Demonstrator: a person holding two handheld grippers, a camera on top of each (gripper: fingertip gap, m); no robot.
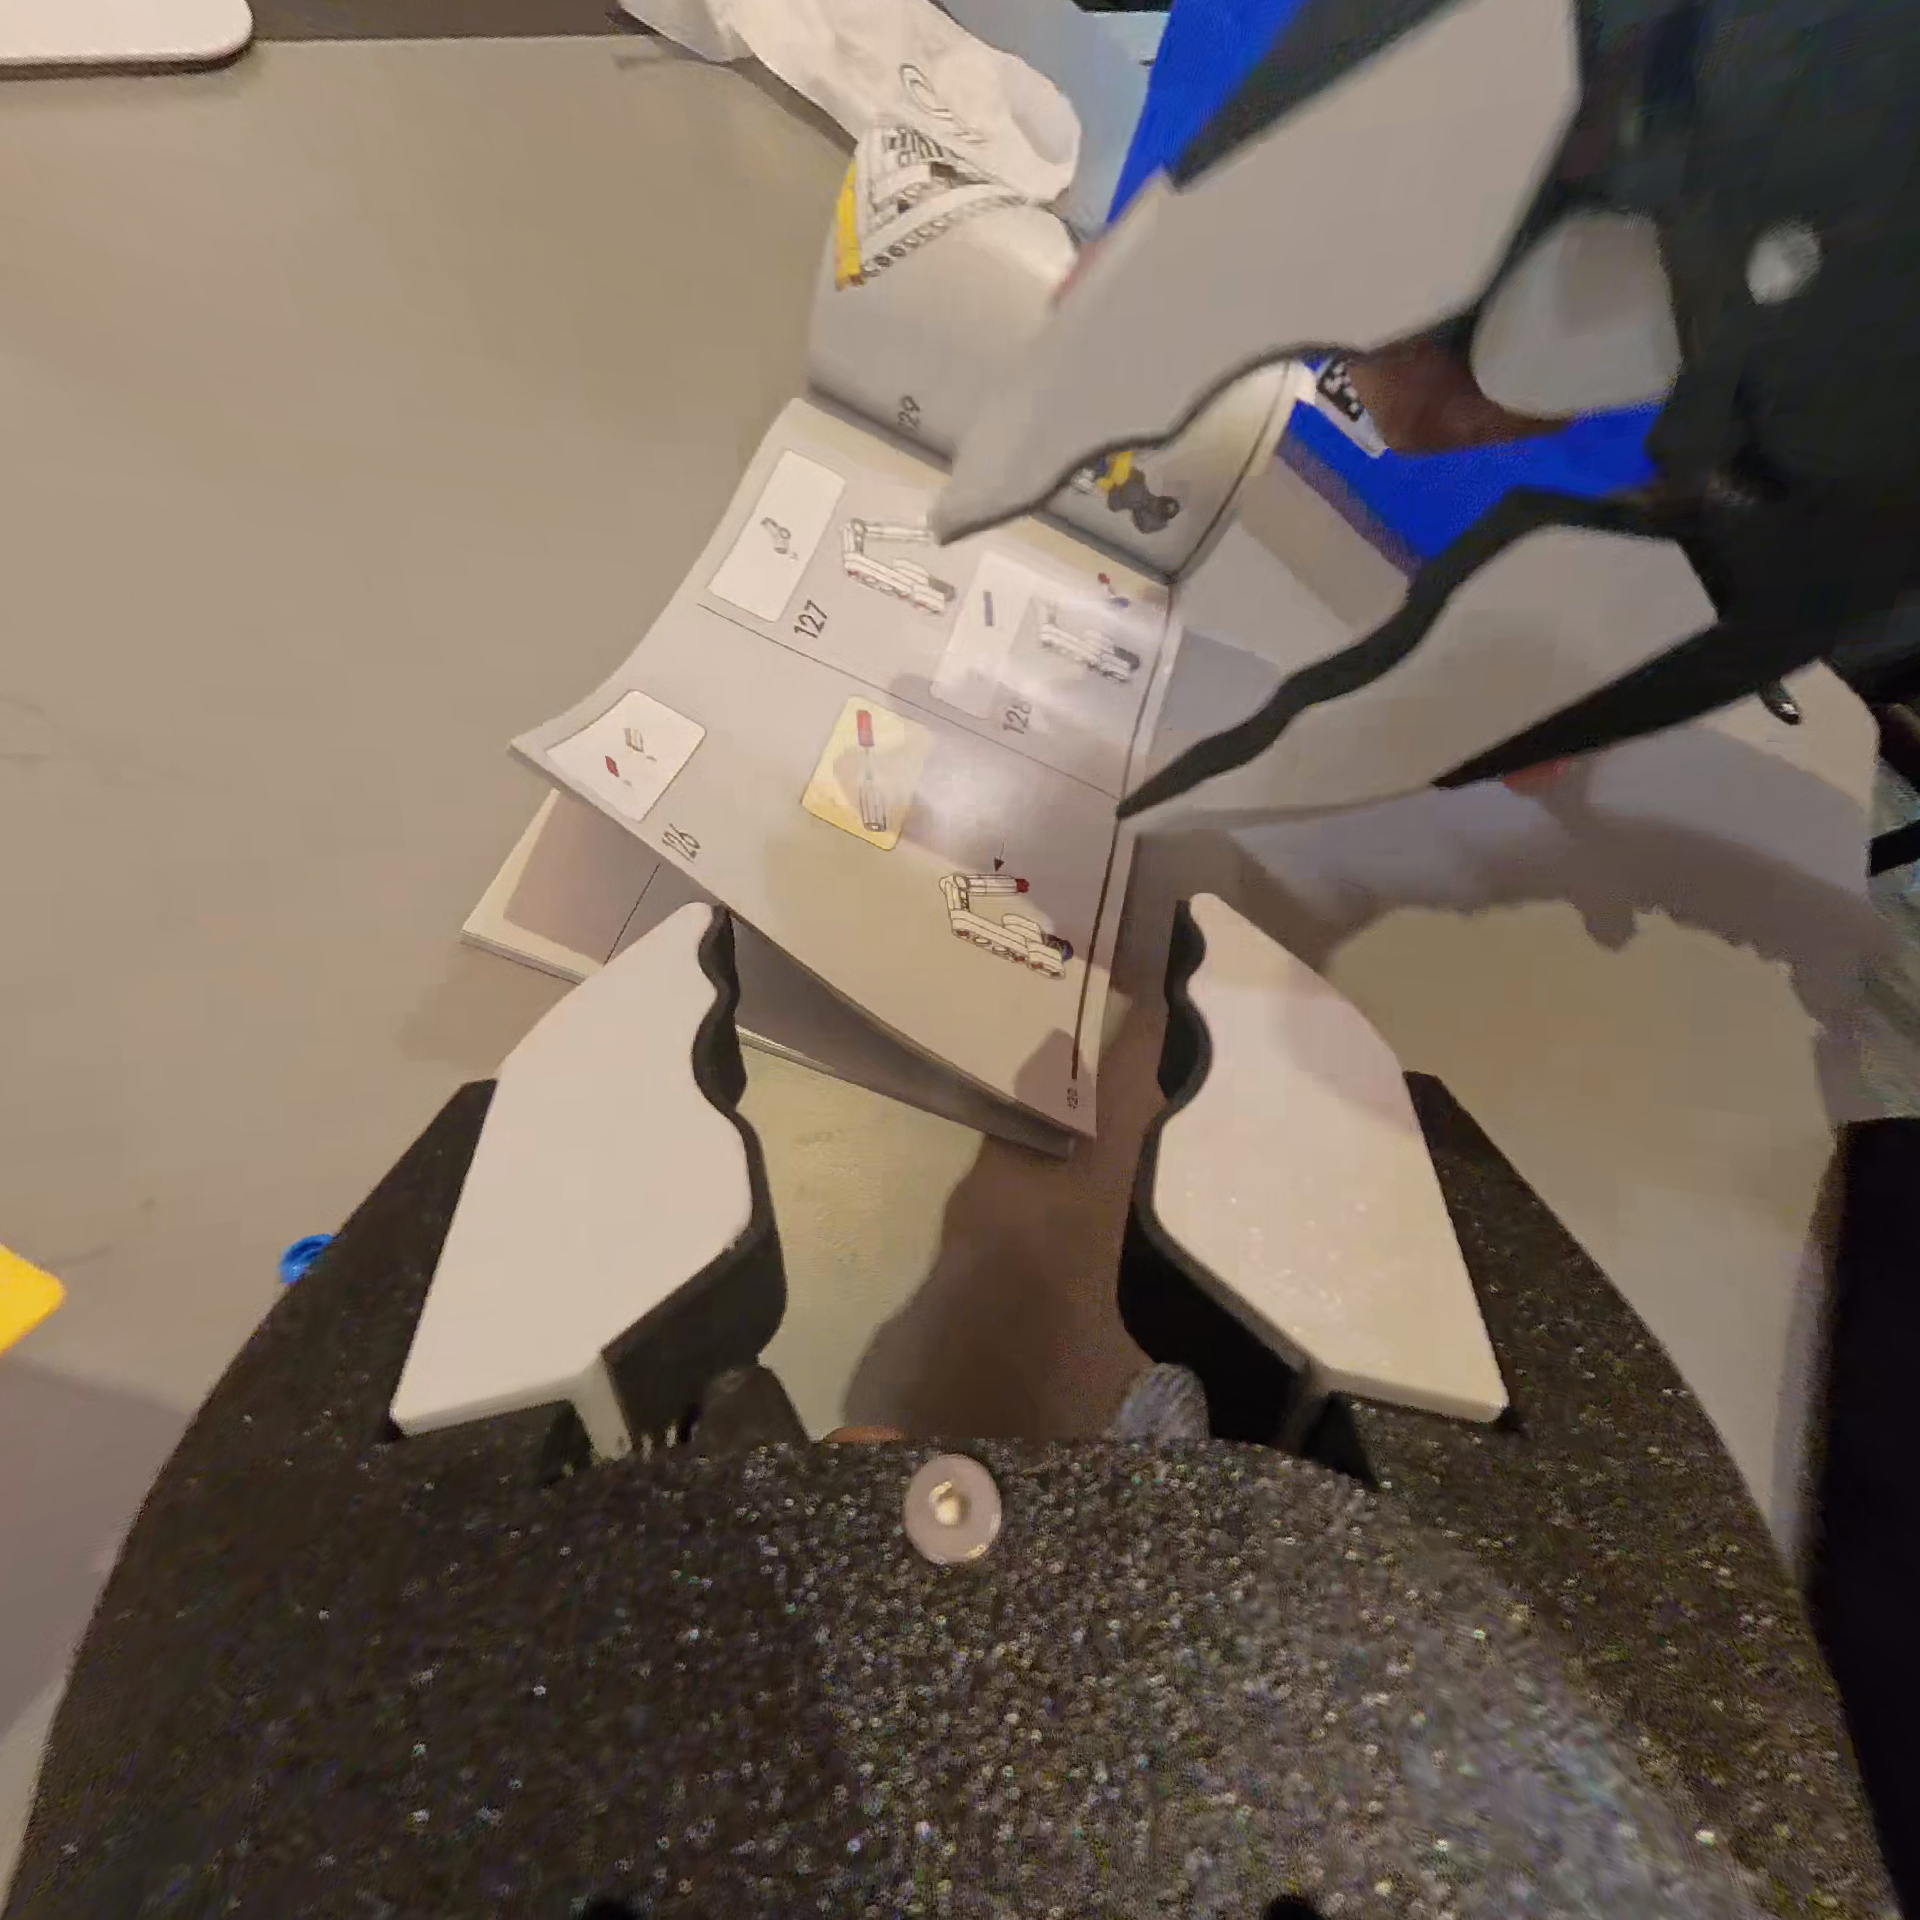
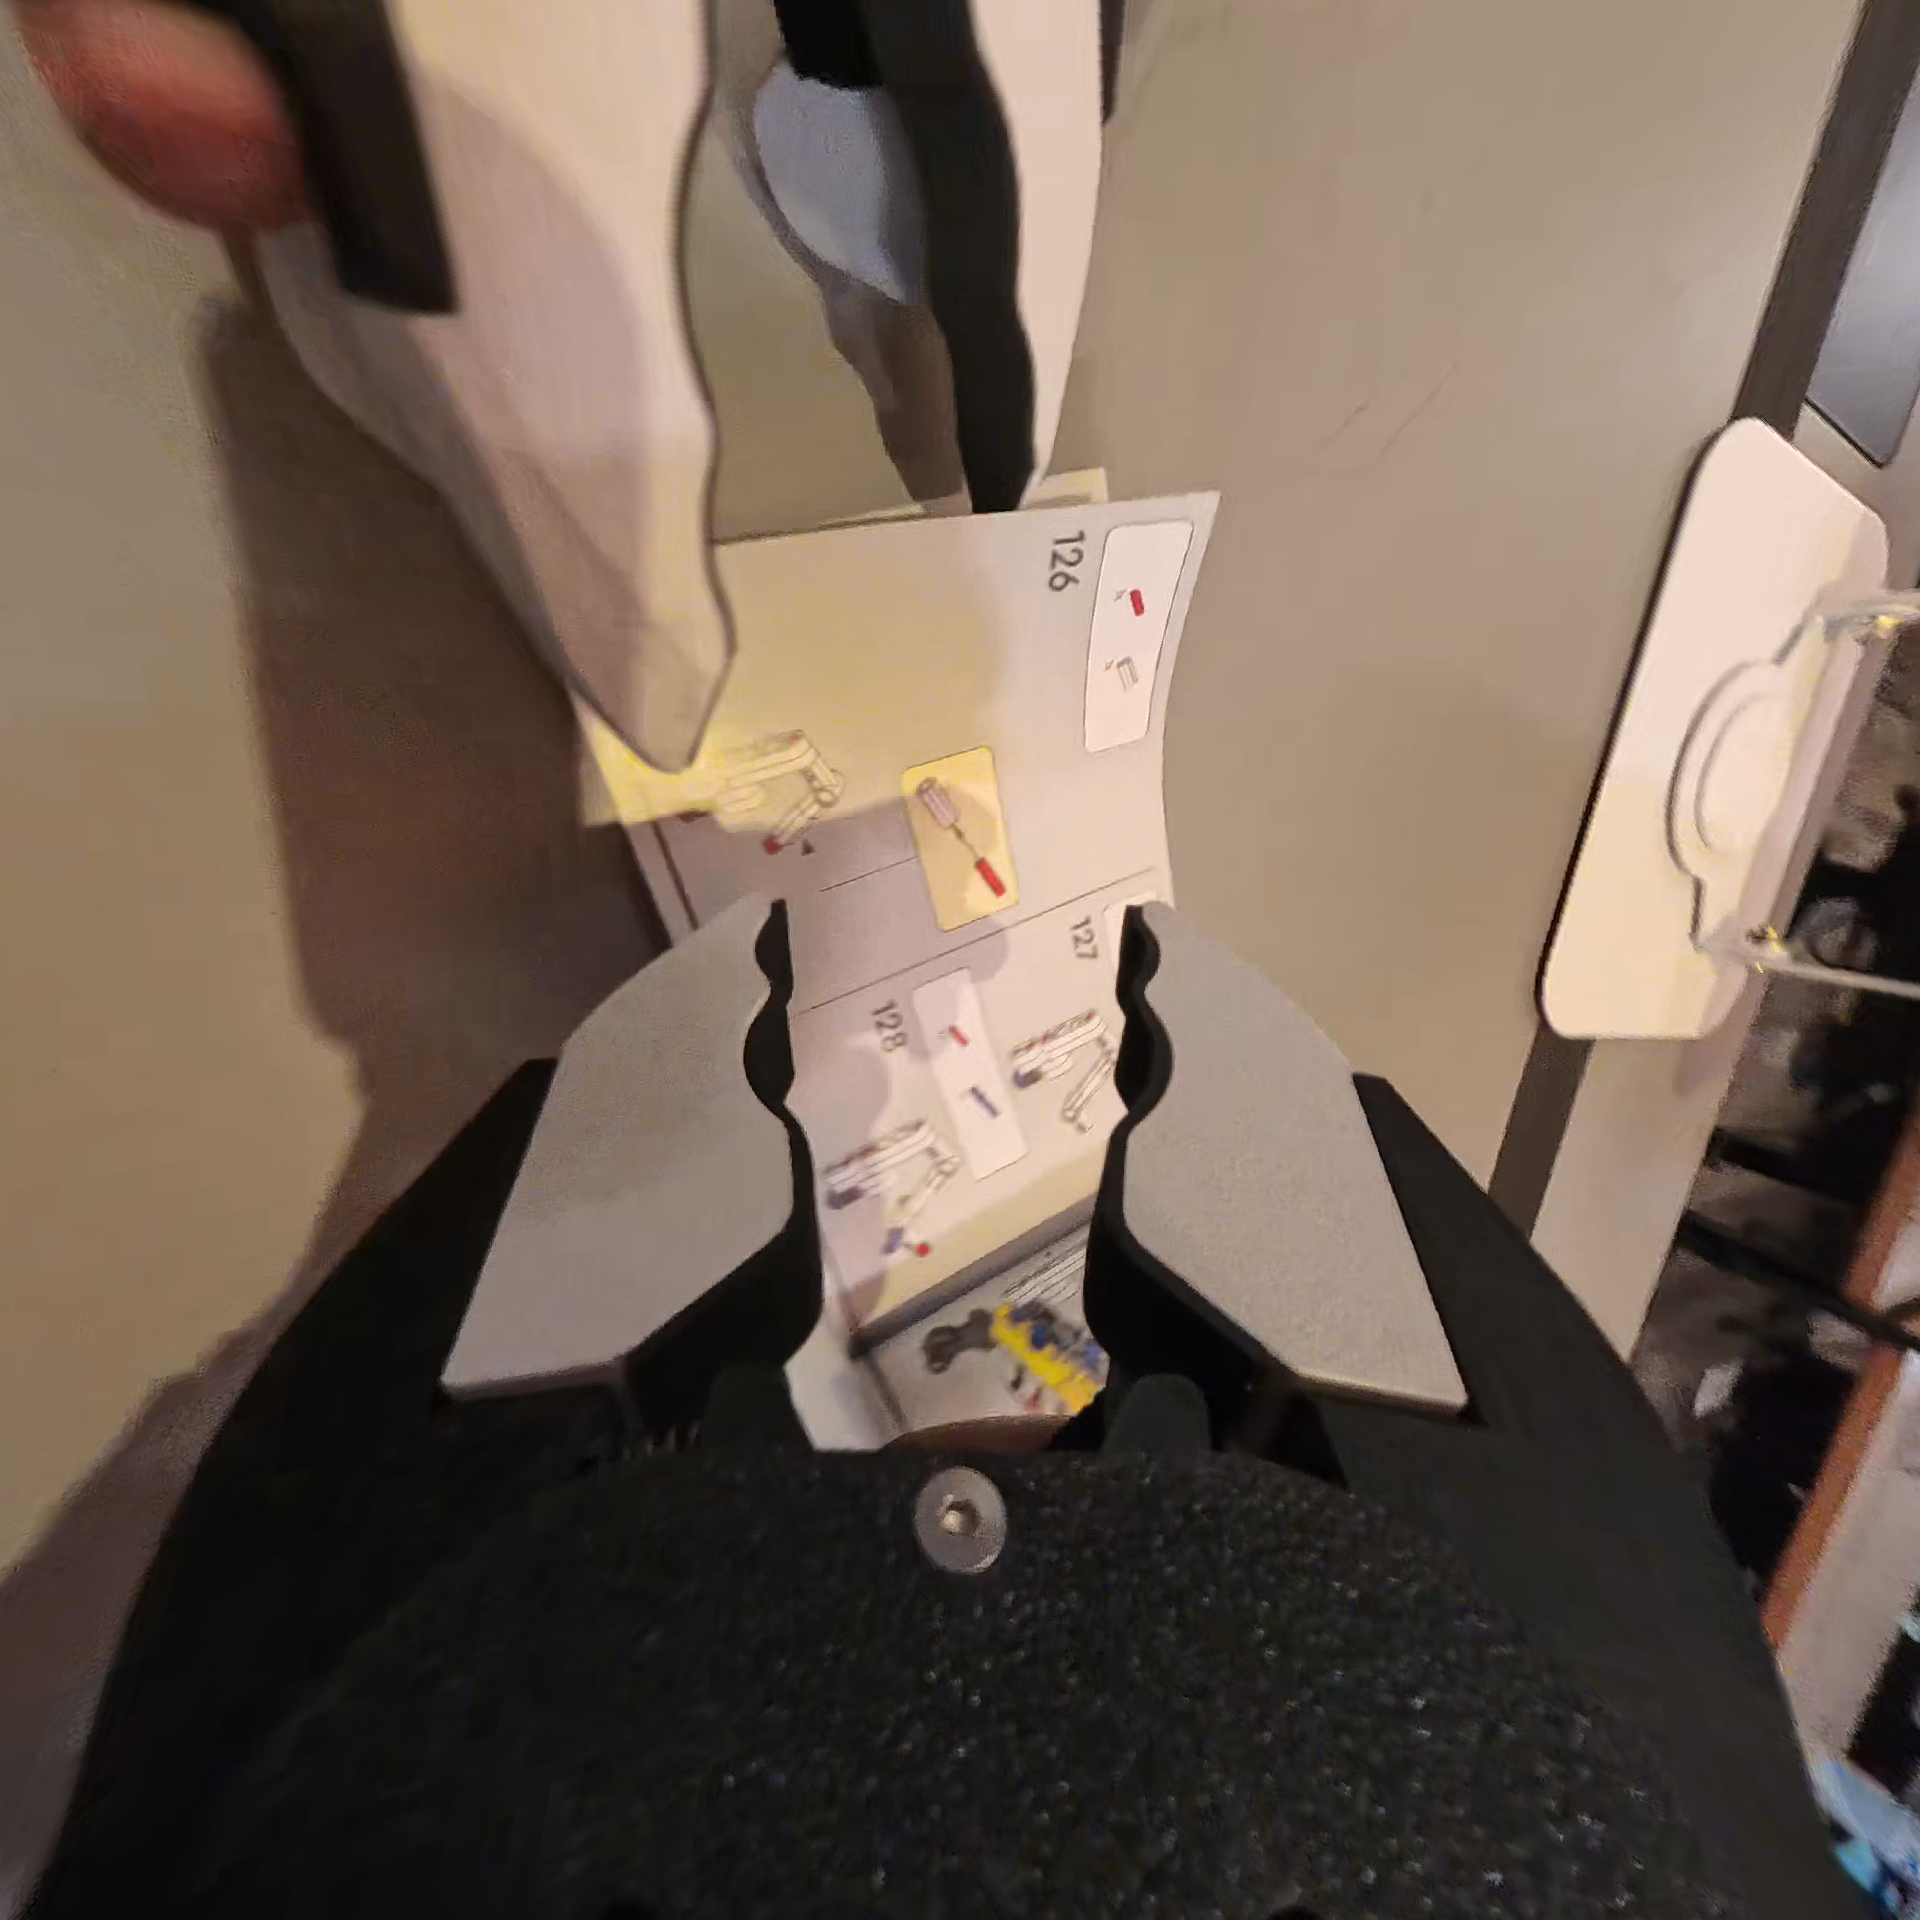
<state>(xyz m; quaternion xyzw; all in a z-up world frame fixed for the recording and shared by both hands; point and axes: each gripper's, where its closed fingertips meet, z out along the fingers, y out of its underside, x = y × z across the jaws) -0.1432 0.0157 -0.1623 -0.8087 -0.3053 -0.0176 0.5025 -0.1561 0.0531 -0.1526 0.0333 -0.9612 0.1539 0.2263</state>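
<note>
Your left gripper (image 1: 951, 935) is spread wide, nothing between its pads. Its fingertips hover just above the near edge of an open instruction booklet (image 1: 883, 748). The upper page curls up off the pages beneath, its corner lying between your two fingers without touching either pad.

Your right gripper (image 2: 951, 935) is also spread, pads apart and pressing on nothing. It hangs over the same booklet (image 2: 966, 675) from the opposite side, with the printed page visible in the gap between the fingers. In the left wrist view this gripper (image 1: 1039, 665) comes in from the upper right, blurred, its lower fingertip close to the page's right edge; whether it touches, cannot tell.

The booklet lies on the grey counter (image 1: 312, 520), page curved rather than flat.

Beyond the booklet: a crumpled white bag (image 1: 935, 114) with printed drawings. A white rounded board (image 1: 114, 31) at the far left corner of the counter. A yellow piece (image 1: 21, 1294) and a small blue item (image 1: 307, 1252) at the left edge. In the right wrist view, a white plate with a clear clip (image 2: 1714, 727) at the right.
</note>
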